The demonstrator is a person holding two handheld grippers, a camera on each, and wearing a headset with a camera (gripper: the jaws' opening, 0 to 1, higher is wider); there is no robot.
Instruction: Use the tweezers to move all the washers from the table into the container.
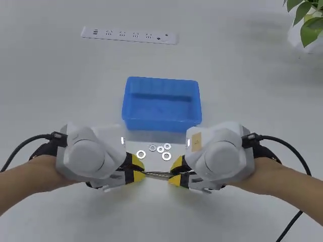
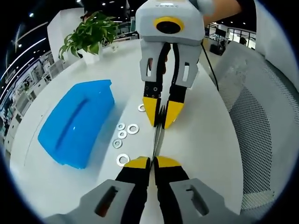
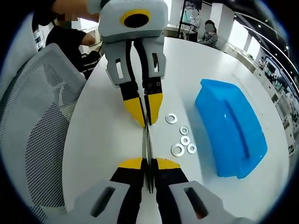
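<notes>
Washers [image 1: 160, 149]: flat metal rings in a loose cluster on the white worktop [image 1: 242, 80], on the near-edge side of the container and apart from it. None lies inside the container.

Tweezers [image 1: 156, 174]: slim metal pair, lying level between the two grippers on the near-edge side of the washers and running roughly parallel to the near edge. One end is in each gripper, and the tweezers touch no washer.

Left gripper [image 1: 137, 169]: yellow-tipped black fingers, closed tight on the left end of the tweezers. The grey body sits in the person's left hand, towards the near edge.

Right gripper [image 1: 175, 172]: same make, facing the left one tip to tip. Its fingers are pinched together on the right end of the tweezers. In the left gripper view one washer lies just beside its fingertips.

Container [image 1: 161, 123]: blue rectangular plastic tray, open-topped, about mid-worktop, with its long side parallel to the near edge.

Power strip [image 1: 128, 35]: white, lying flat towards the far edge, well apart from the container.

Plant [image 1: 307, 20]: green leaves in a white pot, at the far right corner.

Cables [image 1: 20, 146]: black, one trailing from each gripper towards the near edge.

Chair [image 2: 261, 116]: grey mesh back, just off the near edge of the worktop.
</notes>
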